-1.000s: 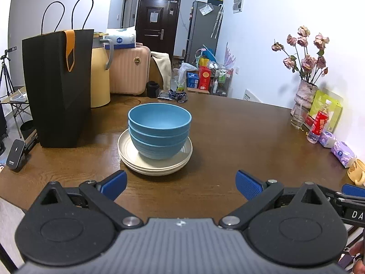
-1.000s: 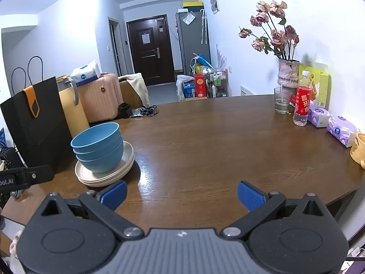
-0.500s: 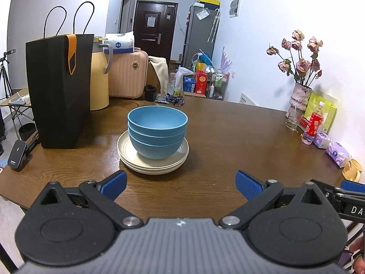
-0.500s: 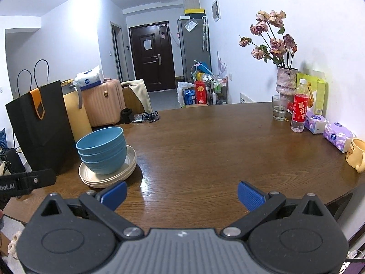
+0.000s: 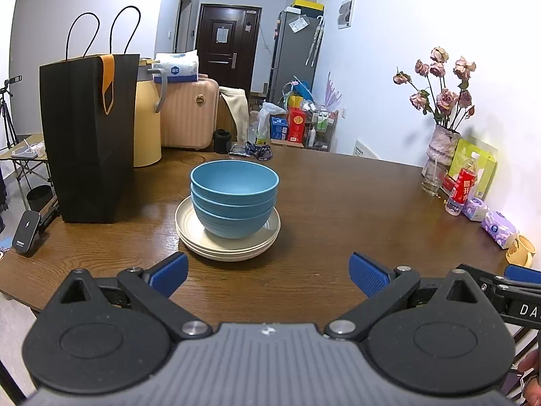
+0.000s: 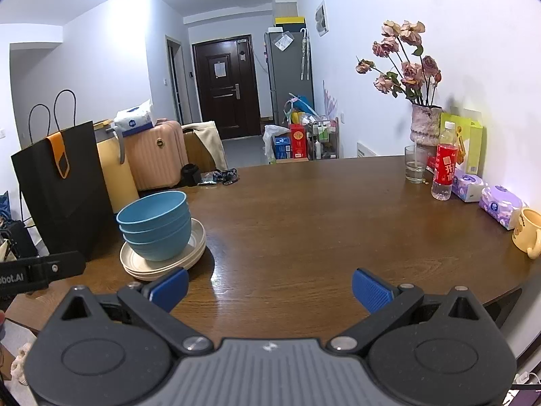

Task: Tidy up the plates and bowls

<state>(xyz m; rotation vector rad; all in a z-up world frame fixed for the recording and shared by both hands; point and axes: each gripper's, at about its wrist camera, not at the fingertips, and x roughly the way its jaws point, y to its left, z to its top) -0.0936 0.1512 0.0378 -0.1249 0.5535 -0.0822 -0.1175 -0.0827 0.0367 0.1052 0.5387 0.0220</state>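
Observation:
Three nested blue bowls (image 5: 234, 199) sit on a stack of cream plates (image 5: 189, 228) on the brown wooden table (image 5: 338, 209). My left gripper (image 5: 268, 275) is open and empty, just short of the stack and facing it. My right gripper (image 6: 269, 289) is open and empty over the table's near edge, with the blue bowls (image 6: 156, 223) and cream plates (image 6: 197, 240) ahead to its left. Part of the other gripper shows at the edge of each view.
A black paper bag (image 5: 86, 135) and a yellow jug (image 5: 147, 125) stand left of the stack. A flower vase (image 6: 424, 125), glass (image 6: 415, 164), red bottle (image 6: 444, 167), tissue packs (image 6: 500, 204) and a yellow mug (image 6: 529, 233) line the table's right side.
Both grippers have drawn back slightly and risen, so the stack looks a little smaller and farther. The bowls and plates have not moved. Both grippers stay open.

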